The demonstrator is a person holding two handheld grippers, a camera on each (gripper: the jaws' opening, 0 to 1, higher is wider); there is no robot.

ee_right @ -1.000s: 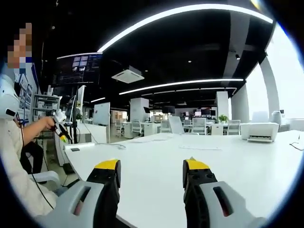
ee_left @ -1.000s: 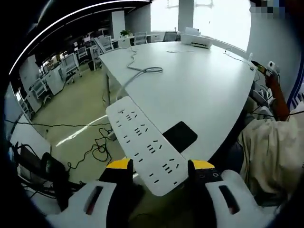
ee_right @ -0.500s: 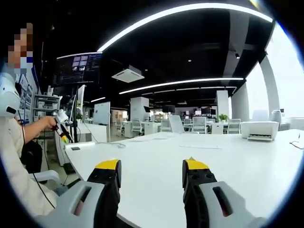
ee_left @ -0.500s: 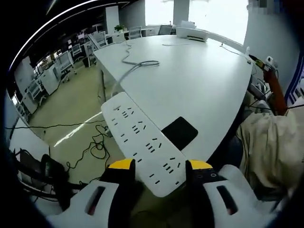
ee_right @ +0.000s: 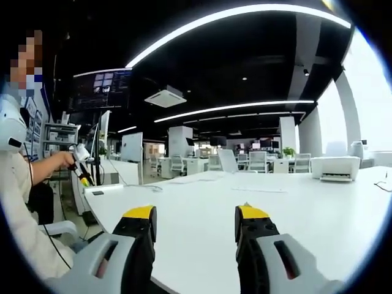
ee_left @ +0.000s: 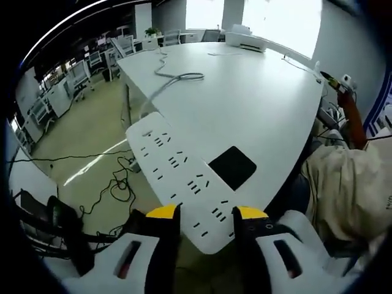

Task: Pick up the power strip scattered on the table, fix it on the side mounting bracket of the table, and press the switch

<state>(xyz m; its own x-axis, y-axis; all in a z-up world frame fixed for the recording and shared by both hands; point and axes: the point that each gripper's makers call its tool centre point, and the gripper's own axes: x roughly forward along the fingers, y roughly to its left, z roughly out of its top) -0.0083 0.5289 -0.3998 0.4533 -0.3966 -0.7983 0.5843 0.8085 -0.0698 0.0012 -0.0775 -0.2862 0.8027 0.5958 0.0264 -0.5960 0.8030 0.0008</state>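
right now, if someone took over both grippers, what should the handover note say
Left gripper: shut on the near end of the power strip, held over the table edge, its cable trailing across the top.
Right gripper: open, empty, above the table.
Black pad lies beside the strip.
Done: strip picked up.
Left: mount it on the side bracket, press the switch.

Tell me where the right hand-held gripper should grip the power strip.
Judging by its pose: the far end of the power strip, jaws across the narrow width. The left hand-held gripper holds the near end, and the long flat body extends beyond the table edge.
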